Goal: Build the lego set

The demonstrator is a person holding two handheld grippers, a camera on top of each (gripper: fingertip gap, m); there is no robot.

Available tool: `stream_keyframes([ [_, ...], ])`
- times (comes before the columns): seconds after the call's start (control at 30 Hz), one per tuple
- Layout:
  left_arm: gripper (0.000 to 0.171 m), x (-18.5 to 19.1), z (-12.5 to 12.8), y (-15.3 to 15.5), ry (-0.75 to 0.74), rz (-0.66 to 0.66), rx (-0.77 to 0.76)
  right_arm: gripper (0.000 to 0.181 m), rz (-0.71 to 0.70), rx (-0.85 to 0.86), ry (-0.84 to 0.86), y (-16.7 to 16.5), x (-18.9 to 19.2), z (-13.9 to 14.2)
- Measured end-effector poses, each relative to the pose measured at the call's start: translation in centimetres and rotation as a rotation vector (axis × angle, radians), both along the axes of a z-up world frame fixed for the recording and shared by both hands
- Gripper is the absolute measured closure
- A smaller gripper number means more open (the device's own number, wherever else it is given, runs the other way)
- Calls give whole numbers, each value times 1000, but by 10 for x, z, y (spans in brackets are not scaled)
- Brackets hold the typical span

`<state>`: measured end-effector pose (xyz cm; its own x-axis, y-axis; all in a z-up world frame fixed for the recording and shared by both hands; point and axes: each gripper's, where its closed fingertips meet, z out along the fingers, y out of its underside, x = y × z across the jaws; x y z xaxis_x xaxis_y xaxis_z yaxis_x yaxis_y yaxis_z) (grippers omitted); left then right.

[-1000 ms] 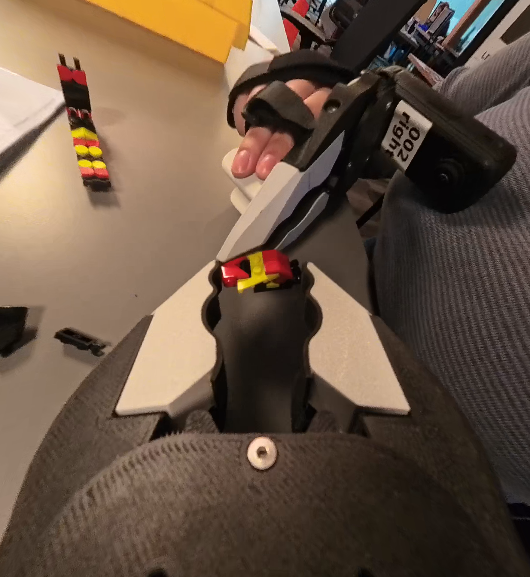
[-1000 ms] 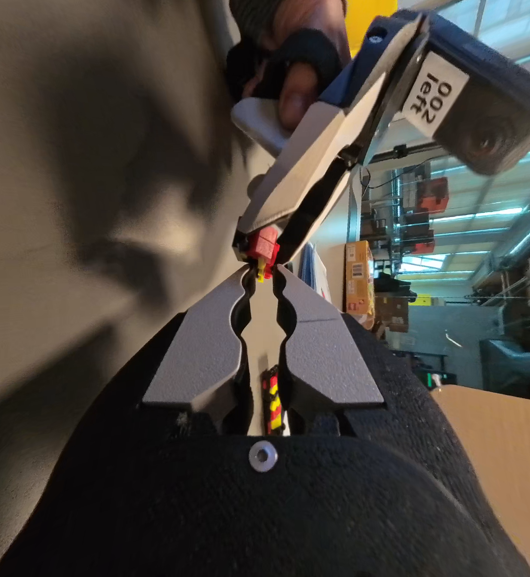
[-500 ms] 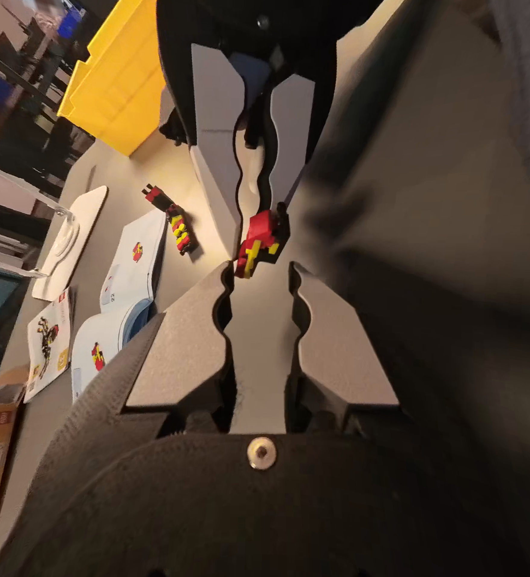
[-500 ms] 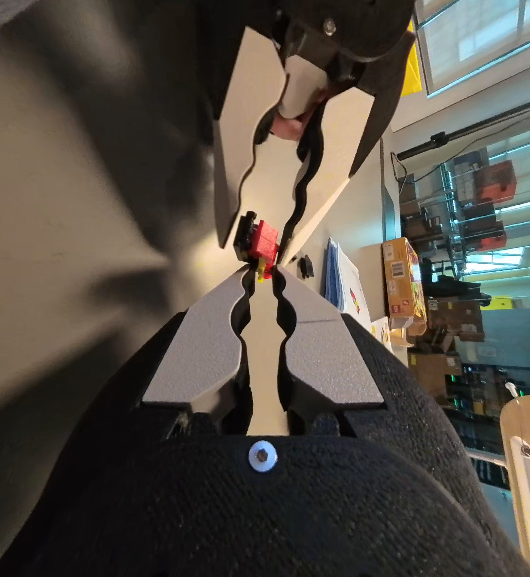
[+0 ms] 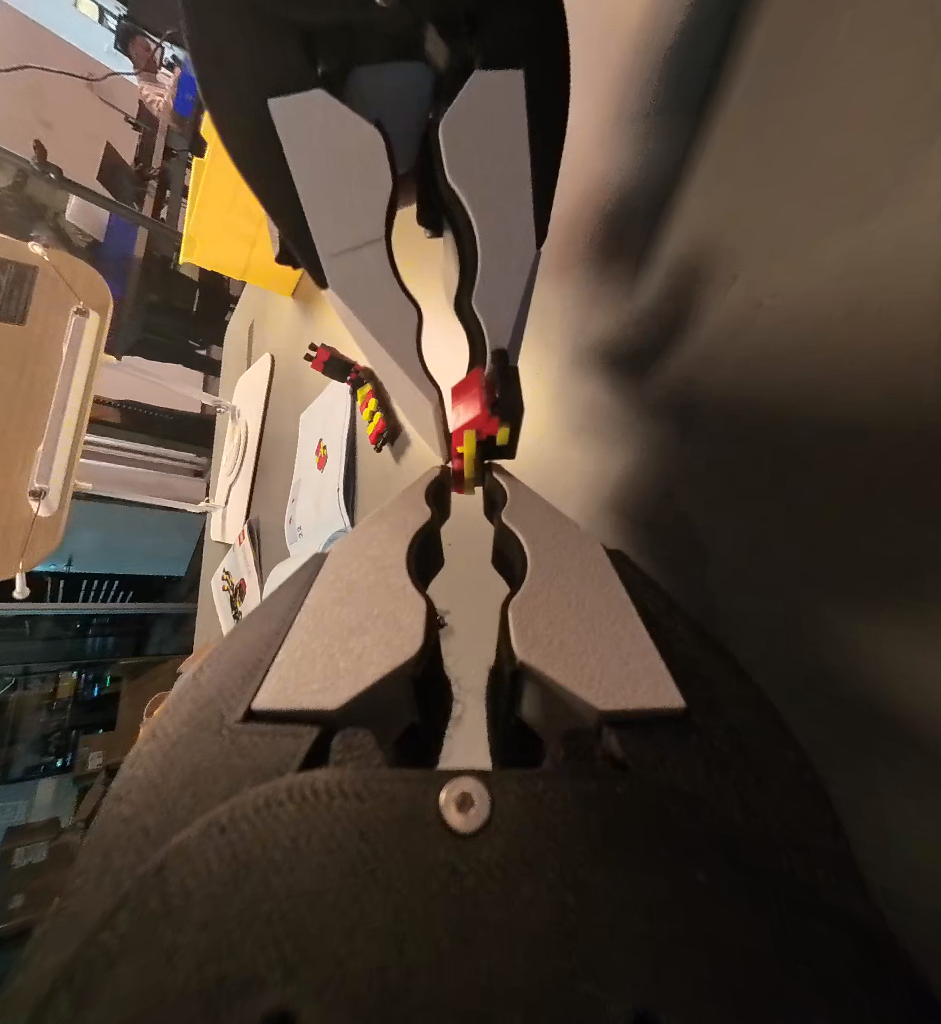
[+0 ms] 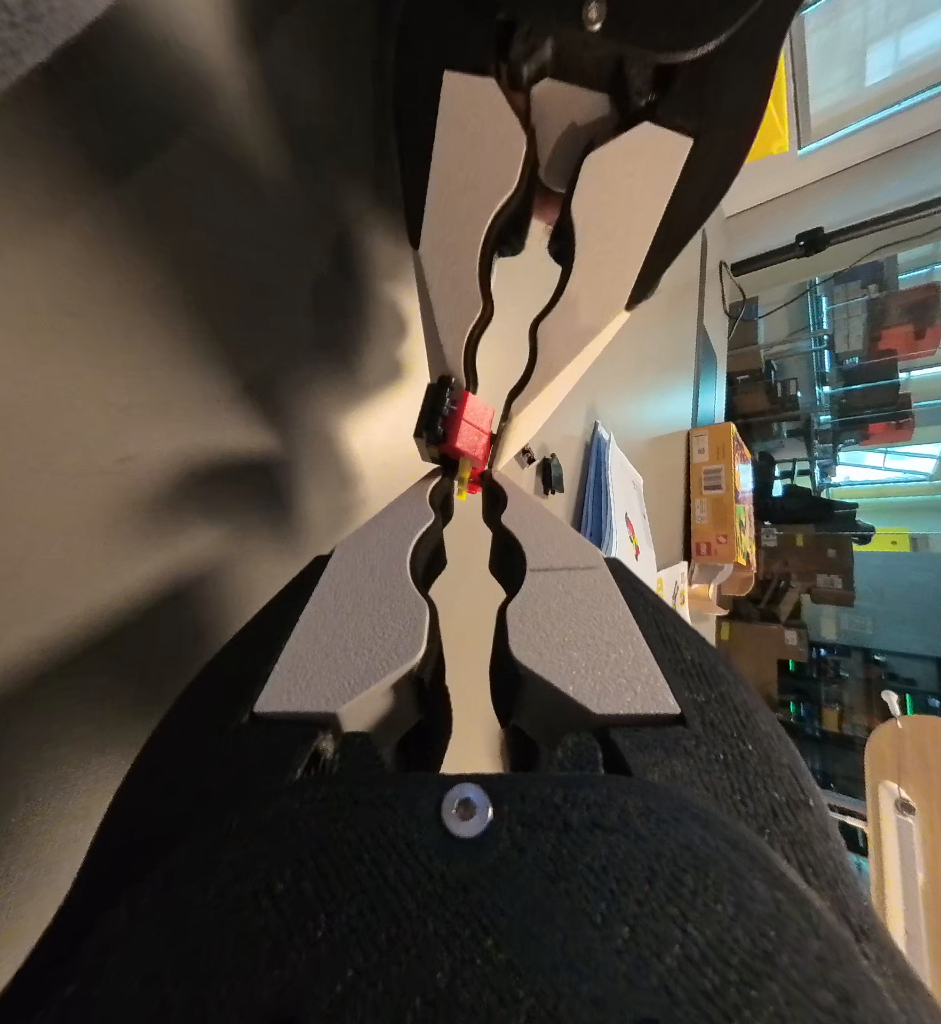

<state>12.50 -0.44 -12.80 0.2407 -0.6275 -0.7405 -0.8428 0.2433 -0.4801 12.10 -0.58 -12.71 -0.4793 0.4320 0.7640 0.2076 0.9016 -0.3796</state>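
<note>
Closing since earlier, both hand-held grippers (image 5: 468, 471) pinch the lego piece (image 5: 479, 426).

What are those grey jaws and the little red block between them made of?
The grey jaws look like matte, grainy plastic, possibly 3D-printed, judging by their speckled, unshiny faces. The small red, yellow and black lego piece looks like hard moulded plastic: smooth, crisp-edged, evenly coloured. The black body behind the jaws shows fine ridged lines, like layered printing.
</note>
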Motion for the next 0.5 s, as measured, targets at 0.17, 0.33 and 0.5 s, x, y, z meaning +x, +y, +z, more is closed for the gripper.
stream_keyframes([
  [0.17,162,-1,-1,3,8,22,11,173,-13,53,46,4,-2,0],
  [0.33,123,-5,5,7,-300,93,-231,172,-80,218,197,22,-7,12],
  [0.5,105,6,23,2,-734,66,-585,173,-94,290,301,25,-11,26],
])
